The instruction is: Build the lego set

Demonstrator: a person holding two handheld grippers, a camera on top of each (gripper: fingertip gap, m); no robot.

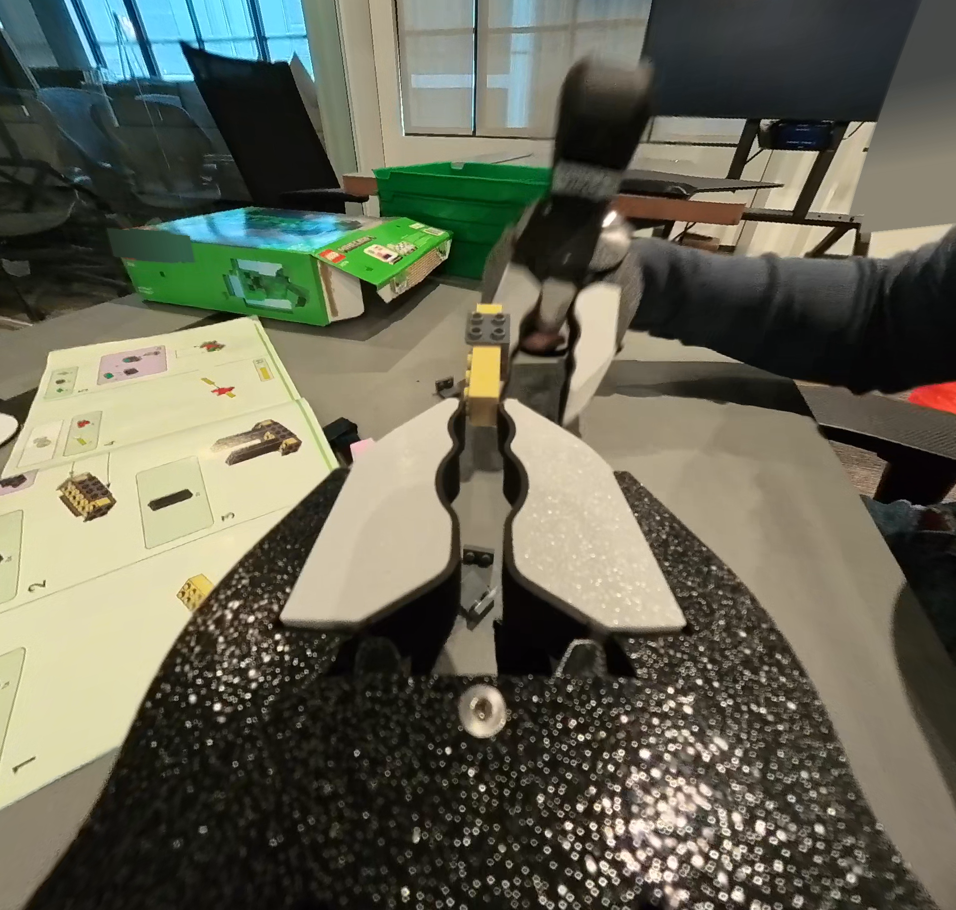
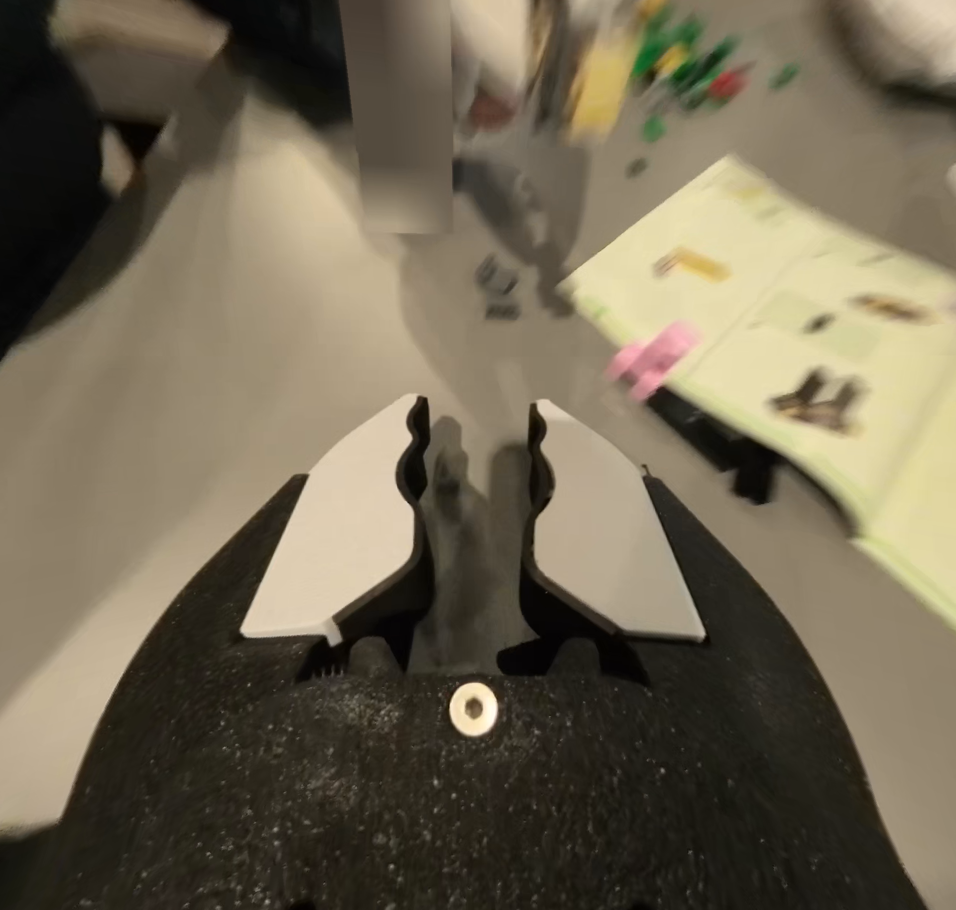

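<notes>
Between the grey fingers of the left gripper point(image 1: 478, 419), a small lego assembly point(image 1: 485, 368) is being clamped: a column of tan and yellow bricks with studs along its left side, capped by a dark grey four-stud plate. The jaws are being kept nearly closed, pressed against the sides of the column, which is being held up clear of the grey table point(image 1: 698, 497). Small dark pieces point(image 1: 478, 557) are being seen on the table through the gap nearer the gripper's base. Left of the assembly, an open instruction booklet point(image 1: 129, 471) is lying flat on the table, and a loose yellow brick point(image 1: 195, 589) is resting on its near page. Just beyond the assembly and to its right, the right gripper point(image 1: 564, 347) is being held by a gloved hand point(image 1: 595, 244) with a dark sleeve, its tips pointing down beside the dark grey plate; whether contact is being made cannot be told. Farther left of the assembly, an opened green box point(image 1: 269, 264) is lying on the table, with a green bin point(image 1: 455, 202) behind it.

From the right wrist view, heavily blurred, the right gripper point(image 2: 478, 419) is being shown with its jaws parted and nothing between them. A pink piece point(image 2: 654, 357) is lying at the booklet's point(image 2: 802, 368) edge, and green pieces point(image 2: 683, 68) are scattered beyond.
</notes>
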